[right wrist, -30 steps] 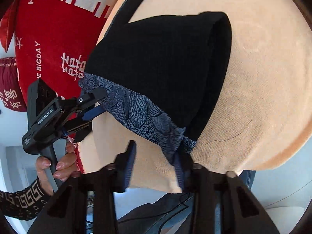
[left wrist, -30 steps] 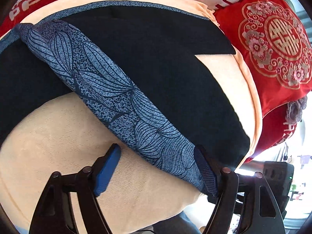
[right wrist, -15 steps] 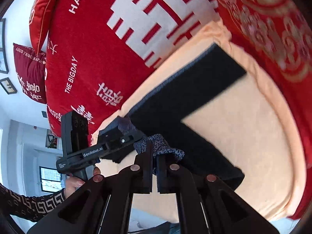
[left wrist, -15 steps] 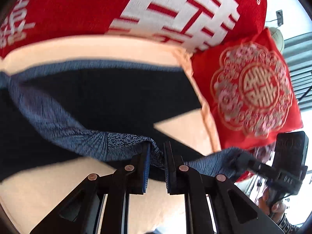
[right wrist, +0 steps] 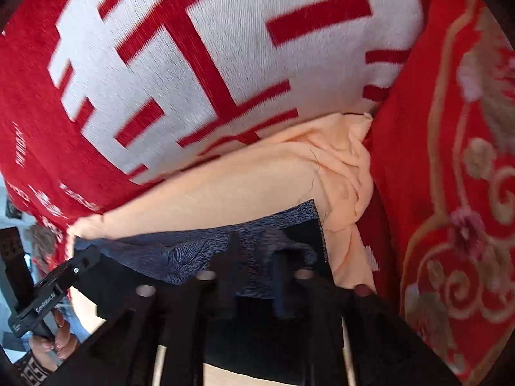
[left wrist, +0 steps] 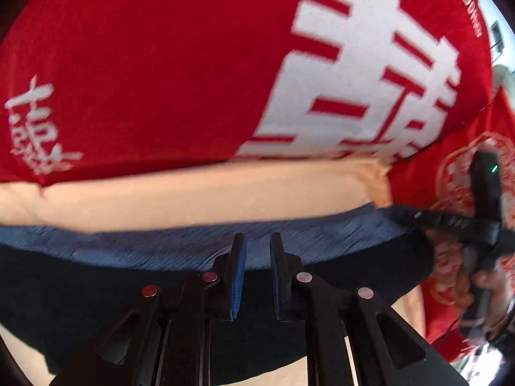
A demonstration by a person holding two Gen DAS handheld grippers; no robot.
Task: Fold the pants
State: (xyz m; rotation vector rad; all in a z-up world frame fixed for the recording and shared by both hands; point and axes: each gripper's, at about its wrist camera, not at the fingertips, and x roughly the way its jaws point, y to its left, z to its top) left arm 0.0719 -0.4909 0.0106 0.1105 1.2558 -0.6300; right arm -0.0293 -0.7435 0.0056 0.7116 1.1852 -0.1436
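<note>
– Both your claws have carried the patterned waistband (left wrist: 161, 244) across toward the red pillow (left wrist: 161, 64).
– Yes. Your left claw (left wrist: 257, 241) is clamped on that band. Your right claw (right wrist: 257, 244) has just been opening, with the cloth lying loose between its fingers.
– And your black pants (left wrist: 96, 289)?
– Doubled over on the peach cushion (left wrist: 193, 193), with the waistband along the far edge, near the pillow.
</note>
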